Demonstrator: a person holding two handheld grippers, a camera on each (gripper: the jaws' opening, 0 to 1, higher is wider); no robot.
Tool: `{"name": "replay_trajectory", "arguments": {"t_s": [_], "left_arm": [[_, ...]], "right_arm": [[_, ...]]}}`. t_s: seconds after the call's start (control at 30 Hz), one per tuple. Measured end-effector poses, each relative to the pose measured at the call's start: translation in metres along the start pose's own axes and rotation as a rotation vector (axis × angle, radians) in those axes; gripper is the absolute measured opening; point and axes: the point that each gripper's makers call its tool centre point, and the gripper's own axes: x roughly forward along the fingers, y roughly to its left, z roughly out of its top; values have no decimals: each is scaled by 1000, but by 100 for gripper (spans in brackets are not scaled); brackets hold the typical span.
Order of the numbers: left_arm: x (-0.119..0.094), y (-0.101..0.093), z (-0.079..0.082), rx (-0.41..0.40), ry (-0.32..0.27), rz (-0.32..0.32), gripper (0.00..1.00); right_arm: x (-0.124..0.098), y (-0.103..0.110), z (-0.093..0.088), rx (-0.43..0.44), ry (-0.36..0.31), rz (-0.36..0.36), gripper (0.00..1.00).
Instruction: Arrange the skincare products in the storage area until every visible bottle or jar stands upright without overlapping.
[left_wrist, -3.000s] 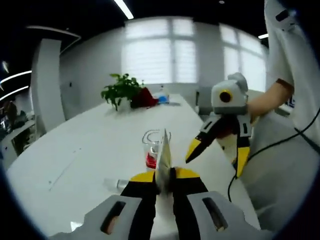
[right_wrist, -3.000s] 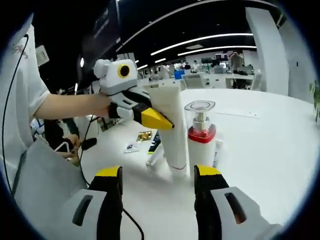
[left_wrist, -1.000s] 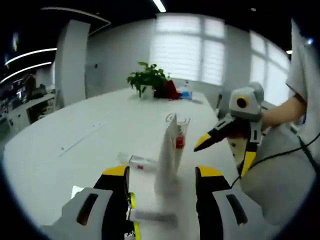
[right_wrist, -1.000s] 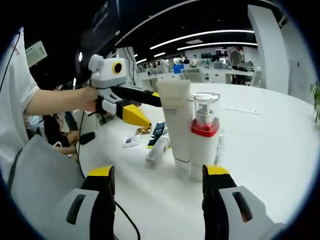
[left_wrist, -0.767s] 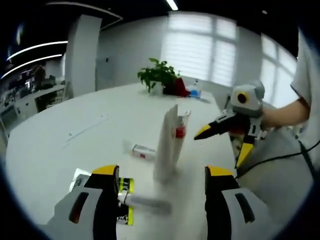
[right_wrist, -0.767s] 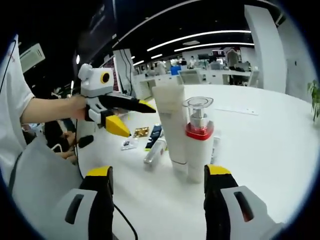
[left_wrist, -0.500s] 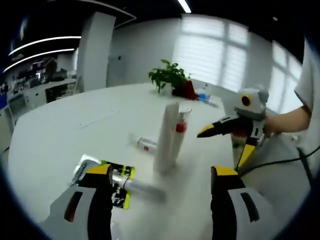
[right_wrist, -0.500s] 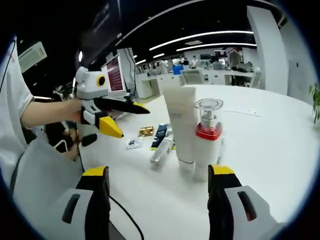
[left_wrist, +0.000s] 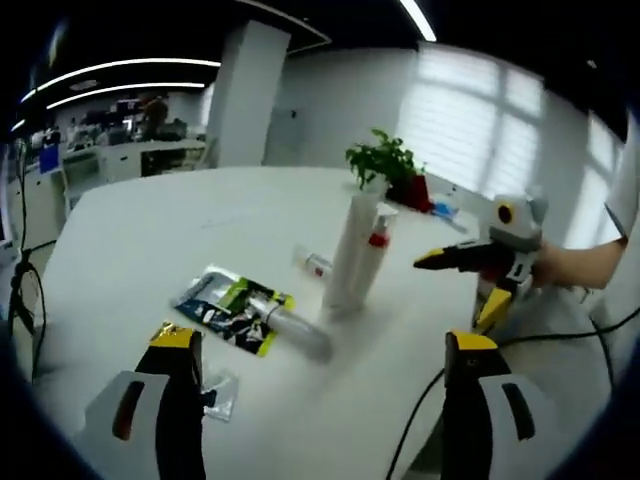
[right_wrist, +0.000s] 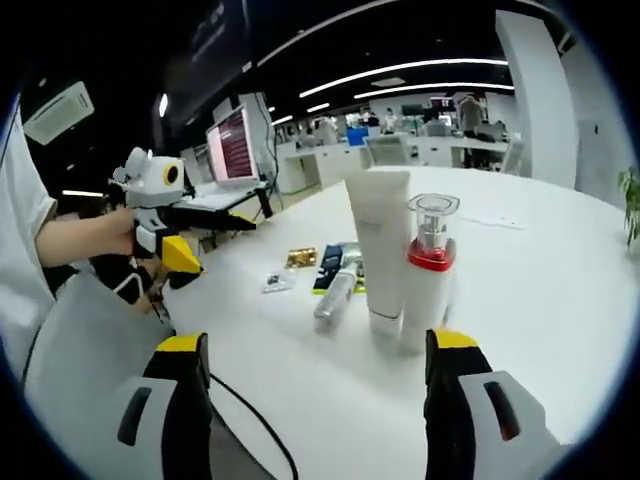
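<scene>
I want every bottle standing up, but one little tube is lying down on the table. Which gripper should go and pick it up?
Probably the left gripper. The lying tube sits just ahead of its open fingers, near the packet. The right gripper faces the upright tube and pump bottle, with the lying tube off to one side.

A white counter (right_wrist: 560, 290) carries an upright white tube (right_wrist: 380, 248) touching an upright red-collared pump bottle (right_wrist: 429, 272); beside them lie a fallen bottle (left_wrist: 285, 331), sachets (left_wrist: 222, 298) and a cable (right_wrist: 255, 420) at the edge.
</scene>
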Motion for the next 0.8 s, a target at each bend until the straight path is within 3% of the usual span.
{"name": "replay_trajectory", "arguments": {"t_s": [0.13,0.37,0.7,0.8], "left_arm": [[-13,0,-9,2,28,44,95],[-38,-3,-3,-76,-63,87,99],[-60,-13,-18,-89,-78,122,99],[-61,-19,-25,-72,-50,131,99]], "right_arm": [[0,-2,3,-10,-7,-12,89],[-3,4,4,-4,-5,-5,92],[-17,13,10,13,-20,5,100],[-22,16,7,21,-11,8,100]]}}
